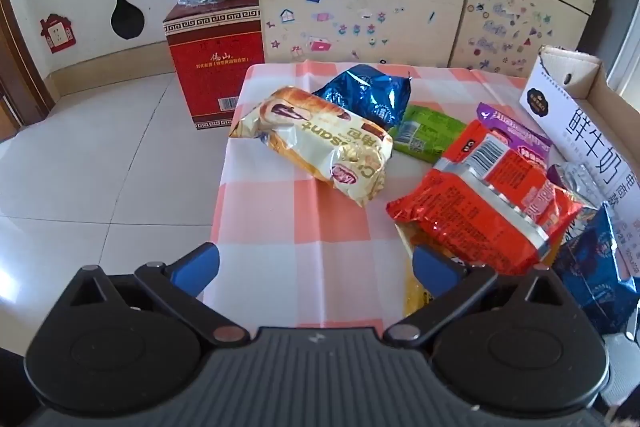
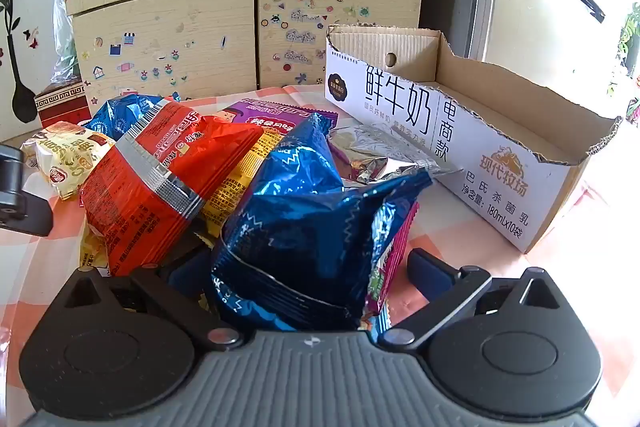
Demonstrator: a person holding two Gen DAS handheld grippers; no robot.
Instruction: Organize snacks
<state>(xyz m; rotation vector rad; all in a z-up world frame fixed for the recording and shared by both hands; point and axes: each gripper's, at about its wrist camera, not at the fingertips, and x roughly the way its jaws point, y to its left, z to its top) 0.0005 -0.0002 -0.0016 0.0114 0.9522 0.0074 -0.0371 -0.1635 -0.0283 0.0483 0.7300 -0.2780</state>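
Snack packs lie on a pink-checked table (image 1: 304, 227): a cream croissant bag (image 1: 316, 143), a blue foil bag (image 1: 368, 95), a green pack (image 1: 430, 133), a red pack (image 1: 484, 203) over a yellow pack (image 1: 414, 291), and a purple pack (image 1: 512, 127). My left gripper (image 1: 316, 263) is open and empty above the table's near edge, its right finger beside the red pack. In the right wrist view a second blue foil bag (image 2: 304, 227) sits between the wide-open fingers of my right gripper (image 2: 308, 267); the jaws are not closed on it. An open white milk carton box (image 2: 452, 131) stands to the right.
A red carton (image 1: 212, 67) with a plastic bag on top stands on the tiled floor left of the table. A stickered wooden cabinet (image 1: 360, 7) stands behind. A crumpled silver wrapper (image 2: 380, 151) lies by the box. The left gripper's body shows at the left edge (image 2: 16, 191).
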